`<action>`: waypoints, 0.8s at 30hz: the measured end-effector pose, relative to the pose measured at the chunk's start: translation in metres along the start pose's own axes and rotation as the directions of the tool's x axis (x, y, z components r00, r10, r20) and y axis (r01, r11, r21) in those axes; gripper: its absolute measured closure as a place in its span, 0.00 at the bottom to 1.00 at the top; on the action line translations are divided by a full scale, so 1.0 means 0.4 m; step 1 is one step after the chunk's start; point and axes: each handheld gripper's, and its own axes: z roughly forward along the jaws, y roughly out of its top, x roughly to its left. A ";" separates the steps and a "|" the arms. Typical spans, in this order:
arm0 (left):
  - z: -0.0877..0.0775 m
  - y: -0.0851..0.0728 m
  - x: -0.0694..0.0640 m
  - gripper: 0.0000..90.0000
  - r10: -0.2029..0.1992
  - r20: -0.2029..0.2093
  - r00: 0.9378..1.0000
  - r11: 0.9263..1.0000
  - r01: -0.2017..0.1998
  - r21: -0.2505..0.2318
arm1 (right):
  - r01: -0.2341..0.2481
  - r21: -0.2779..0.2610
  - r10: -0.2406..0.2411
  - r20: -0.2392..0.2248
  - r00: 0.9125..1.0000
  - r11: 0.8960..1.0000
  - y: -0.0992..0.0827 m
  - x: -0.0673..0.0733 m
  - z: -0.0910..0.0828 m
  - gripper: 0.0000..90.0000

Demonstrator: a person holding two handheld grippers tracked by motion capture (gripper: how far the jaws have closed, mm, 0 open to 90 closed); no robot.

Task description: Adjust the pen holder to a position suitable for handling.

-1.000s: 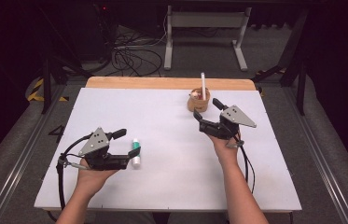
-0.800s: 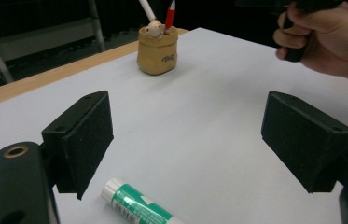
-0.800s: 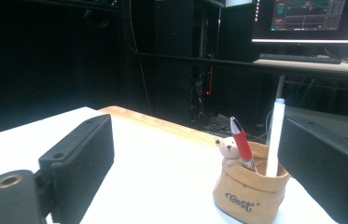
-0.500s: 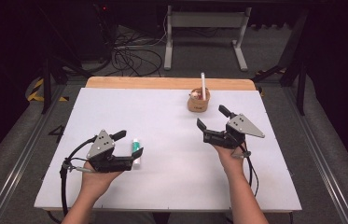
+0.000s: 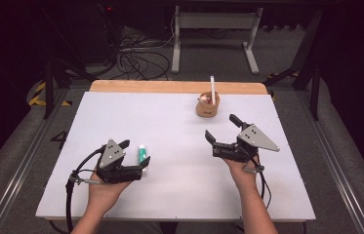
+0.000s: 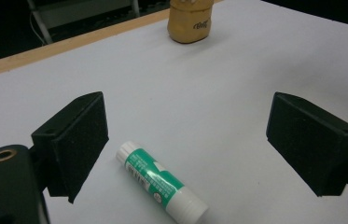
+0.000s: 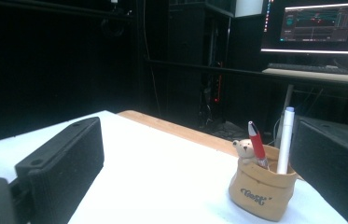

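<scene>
A white table point(image 5: 121, 122) with a wooden far edge is seen from above. The right gripper point(image 5: 221, 134) is held over the table's right half, its jaws spread wide and just opened further, with nothing between them. The left gripper point(image 5: 138, 156) is held near the table's near-left part; its jaws have likewise just been opening, and a green-and-white glue stick point(image 6: 161, 182) is seen lying flat between them, untouched by either pad. A tan pen holder point(image 5: 208, 106) is placed far right of centre; a white pen point(image 7: 285, 140) and a red pen point(image 7: 257, 142) are stood in it.
</scene>
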 end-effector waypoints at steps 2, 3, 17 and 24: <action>0.002 -0.004 -0.003 0.14 -0.006 -0.001 1.000 1.000 0.006 0.012 | -0.001 -0.006 0.001 0.002 1.000 1.000 0.005 0.000 -0.006 0.04; 0.003 -0.006 -0.005 0.14 -0.008 -0.008 1.000 1.000 0.009 0.017 | 0.005 -0.008 -0.005 0.004 1.000 1.000 0.007 0.000 -0.008 0.03; 0.022 -0.059 -0.021 0.11 -0.130 -0.065 0.989 0.987 0.135 0.087 | -0.006 -0.023 0.006 -0.002 1.000 1.000 0.031 -0.017 -0.033 0.00; 0.045 -0.077 -0.030 0.10 -0.157 -0.096 0.983 0.976 0.169 0.138 | -0.011 -0.006 0.011 -0.023 1.000 1.000 0.034 -0.021 -0.036 0.00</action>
